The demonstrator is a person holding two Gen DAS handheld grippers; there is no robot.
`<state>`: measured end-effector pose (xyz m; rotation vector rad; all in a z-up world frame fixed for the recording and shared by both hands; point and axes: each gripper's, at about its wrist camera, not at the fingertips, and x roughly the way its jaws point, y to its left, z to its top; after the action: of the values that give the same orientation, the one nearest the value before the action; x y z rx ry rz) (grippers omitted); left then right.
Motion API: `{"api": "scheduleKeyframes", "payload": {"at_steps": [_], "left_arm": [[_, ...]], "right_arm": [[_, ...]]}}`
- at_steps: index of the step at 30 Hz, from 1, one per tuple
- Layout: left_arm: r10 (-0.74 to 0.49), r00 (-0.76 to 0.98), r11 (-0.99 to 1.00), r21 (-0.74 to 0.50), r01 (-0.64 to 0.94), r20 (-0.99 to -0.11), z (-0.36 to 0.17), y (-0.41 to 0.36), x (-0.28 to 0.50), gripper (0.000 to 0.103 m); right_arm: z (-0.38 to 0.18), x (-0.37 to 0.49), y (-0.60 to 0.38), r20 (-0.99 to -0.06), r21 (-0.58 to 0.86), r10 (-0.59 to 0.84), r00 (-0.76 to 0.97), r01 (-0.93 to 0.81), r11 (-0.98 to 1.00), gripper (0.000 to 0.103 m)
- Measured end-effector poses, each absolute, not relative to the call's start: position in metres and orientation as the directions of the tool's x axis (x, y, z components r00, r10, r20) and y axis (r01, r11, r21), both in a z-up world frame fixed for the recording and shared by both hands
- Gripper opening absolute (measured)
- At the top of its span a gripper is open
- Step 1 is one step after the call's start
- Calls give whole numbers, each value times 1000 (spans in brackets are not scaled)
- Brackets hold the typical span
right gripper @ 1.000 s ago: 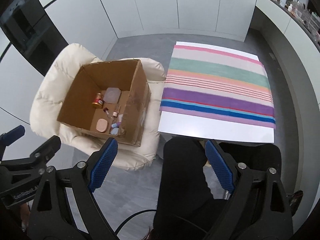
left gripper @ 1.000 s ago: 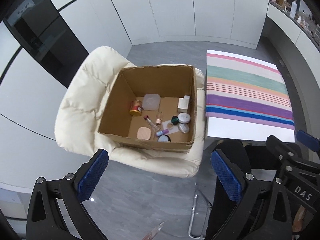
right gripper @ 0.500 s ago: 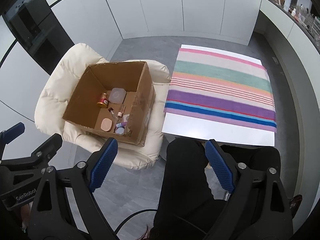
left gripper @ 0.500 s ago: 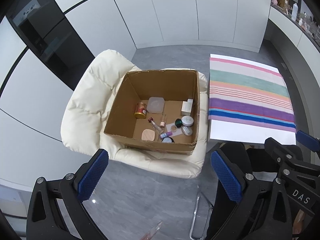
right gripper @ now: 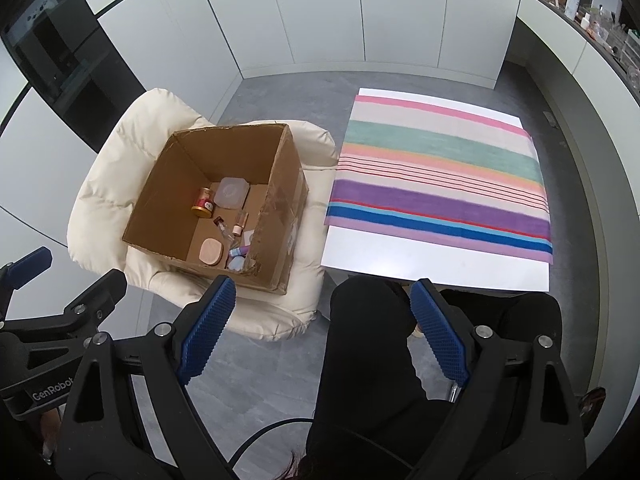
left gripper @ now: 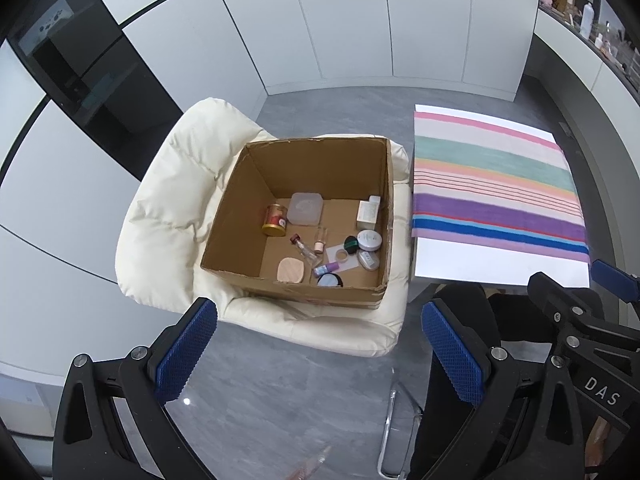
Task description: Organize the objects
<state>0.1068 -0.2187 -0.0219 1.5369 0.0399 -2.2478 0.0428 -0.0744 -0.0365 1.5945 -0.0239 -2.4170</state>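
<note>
Both claws, left claw [left gripper: 318, 354] and right claw [right gripper: 322, 330], gape wide and empty, angled steeply down above the cardboard box [left gripper: 256, 208]

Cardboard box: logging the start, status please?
Left gripper and right gripper open, empty. Cardboard box on chair, small items inside. Nothing in the way.

"DAS" stands in white on the right gripper [left gripper: 612, 280]; "GenRobot" stands on the left gripper [right gripper: 28, 268].
</note>
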Motion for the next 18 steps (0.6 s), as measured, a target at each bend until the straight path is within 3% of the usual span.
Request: {"api": "scheduleKeyframes", "payload": {"at_steps": [18], "left_arm": [[-313, -289, -915, 205, 348, -905, -27, -216, 99, 102]], "right_arm": [[-42, 36, -74, -910, 135, -199, -364, 193, -972, 91]]}}
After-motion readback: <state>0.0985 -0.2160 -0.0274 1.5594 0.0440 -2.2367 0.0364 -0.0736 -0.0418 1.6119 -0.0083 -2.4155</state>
